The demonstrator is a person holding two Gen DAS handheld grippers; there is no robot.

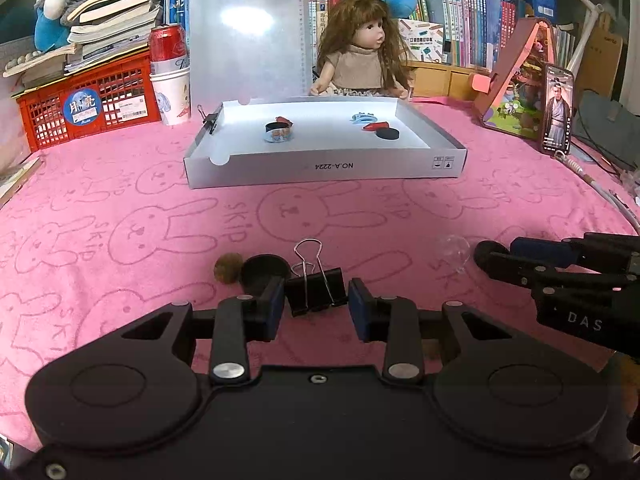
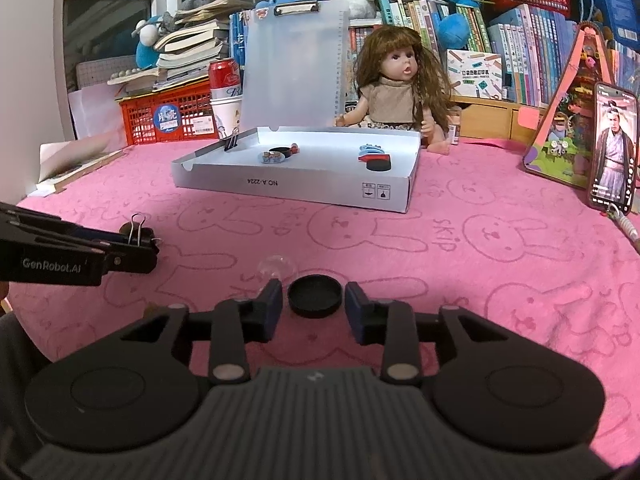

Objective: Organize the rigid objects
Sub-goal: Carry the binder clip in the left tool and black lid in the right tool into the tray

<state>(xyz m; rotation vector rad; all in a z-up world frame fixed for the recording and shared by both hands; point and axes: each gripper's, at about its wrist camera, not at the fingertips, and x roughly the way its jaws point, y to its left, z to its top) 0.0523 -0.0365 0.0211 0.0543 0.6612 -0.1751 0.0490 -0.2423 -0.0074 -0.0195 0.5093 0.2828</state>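
L gripper (image 1: 316,306) low over the bench (image 1: 120,184), jaws narrow, straddling the binder clip (image 1: 316,292); a sliver of gap shows each side, so not gripping, prob. lined up for the pinch. Clip stands w/ wire handles up, good for a side grab. R gripper (image 2: 314,306) at 3 o'clock of L, jaws moderately wide around the black cap (image 2: 315,295), pads clear of it. Clear ball (image 2: 278,270) just beside cap at 10 o'clock; may roll if nudged. Tray (image 1: 320,166) at 12 o'clock holds sorted bits, likely the drop target.
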